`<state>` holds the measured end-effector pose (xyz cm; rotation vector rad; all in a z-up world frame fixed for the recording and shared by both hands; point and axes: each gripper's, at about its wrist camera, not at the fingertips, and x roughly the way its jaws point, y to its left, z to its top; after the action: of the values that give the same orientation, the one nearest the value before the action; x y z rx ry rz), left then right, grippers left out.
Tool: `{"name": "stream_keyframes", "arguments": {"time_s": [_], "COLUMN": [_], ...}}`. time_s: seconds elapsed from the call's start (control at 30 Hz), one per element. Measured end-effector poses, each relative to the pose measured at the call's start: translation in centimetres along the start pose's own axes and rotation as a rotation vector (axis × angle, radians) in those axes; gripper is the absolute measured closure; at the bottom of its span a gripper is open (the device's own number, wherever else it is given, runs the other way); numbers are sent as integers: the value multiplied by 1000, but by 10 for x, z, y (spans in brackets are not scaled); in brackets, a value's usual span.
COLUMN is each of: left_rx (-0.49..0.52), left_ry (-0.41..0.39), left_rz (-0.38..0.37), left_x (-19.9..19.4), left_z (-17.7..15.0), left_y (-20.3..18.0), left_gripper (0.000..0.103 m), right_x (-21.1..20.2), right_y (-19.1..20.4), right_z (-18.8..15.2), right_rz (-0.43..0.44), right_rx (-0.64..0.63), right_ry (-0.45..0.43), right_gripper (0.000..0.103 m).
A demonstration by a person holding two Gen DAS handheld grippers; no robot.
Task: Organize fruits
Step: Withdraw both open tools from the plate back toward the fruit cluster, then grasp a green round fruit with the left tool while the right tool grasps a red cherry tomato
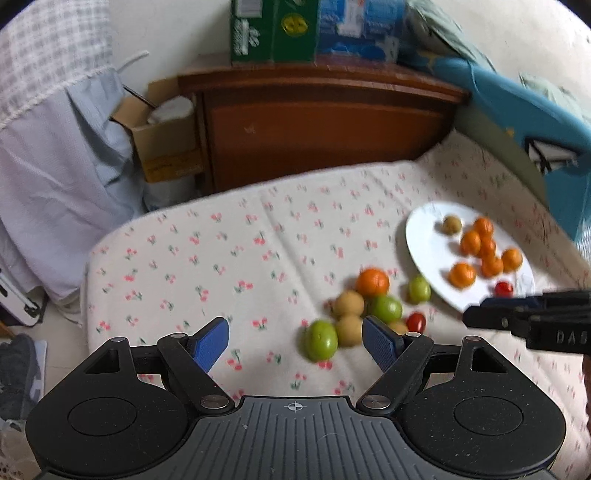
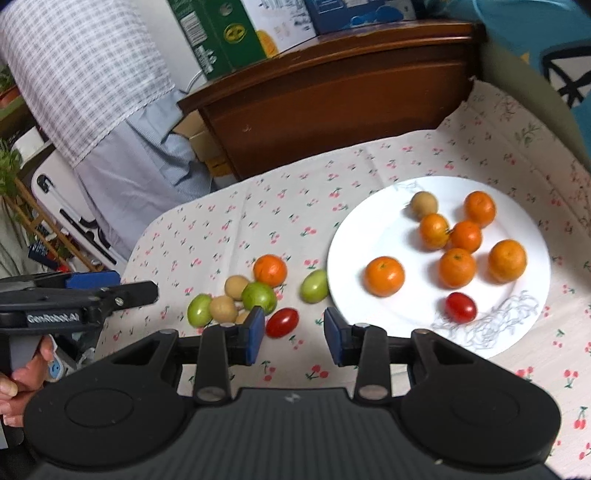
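Observation:
On the cherry-print cloth (image 2: 229, 236) lies a loose cluster: one orange (image 2: 270, 270), three green fruits (image 2: 259, 296), tan round fruits (image 2: 236, 286) and a red cherry tomato (image 2: 282, 322). The white plate (image 2: 354, 236) to the right holds several oranges (image 2: 384, 276), a tan fruit (image 2: 424, 204) and another cherry tomato (image 2: 460, 307). My right gripper (image 2: 294, 325) hovers open and empty, the loose tomato just beyond its left finger. My left gripper (image 1: 295, 332) is wide open and empty over the cloth, with a green fruit (image 1: 320, 339) just ahead, near its right finger.
A dark wooden headboard (image 2: 332, 96) with green and blue cartons (image 2: 221, 33) on top rises behind the cloth. A blue cushion (image 1: 517, 110) stands at the far right. The cloth's left edge drops off toward hanging fabric (image 1: 55, 147) and a cardboard box (image 1: 162, 144).

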<state>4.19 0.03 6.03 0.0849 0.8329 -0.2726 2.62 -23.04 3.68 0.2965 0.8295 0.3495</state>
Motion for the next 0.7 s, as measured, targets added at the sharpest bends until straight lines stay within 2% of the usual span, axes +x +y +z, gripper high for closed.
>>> {"name": "stream_keyframes", "arguments": {"time_s": [0.27,0.43,0.57,0.7], "left_rx": [110,127,119,97], "left_ry": [16,35,39,47], "left_rz": [8,-15,-37,-74], "left_x": [18,31,40,49], "left_z": [-18,-21,-21,-20], "left_y": [-7,-9,-7,-4], "left_gripper": [25,26,33,44], "right_x": [17,25,34,42], "right_y": [7,9,8,5], "right_z": [-7,-9,-10,-11], "right_rz": [17,0,-6,-9], "right_rx": [-13,-44,-49,-45], "right_ry": [29,27,36,41], "right_gripper": [67,67,67,67]}}
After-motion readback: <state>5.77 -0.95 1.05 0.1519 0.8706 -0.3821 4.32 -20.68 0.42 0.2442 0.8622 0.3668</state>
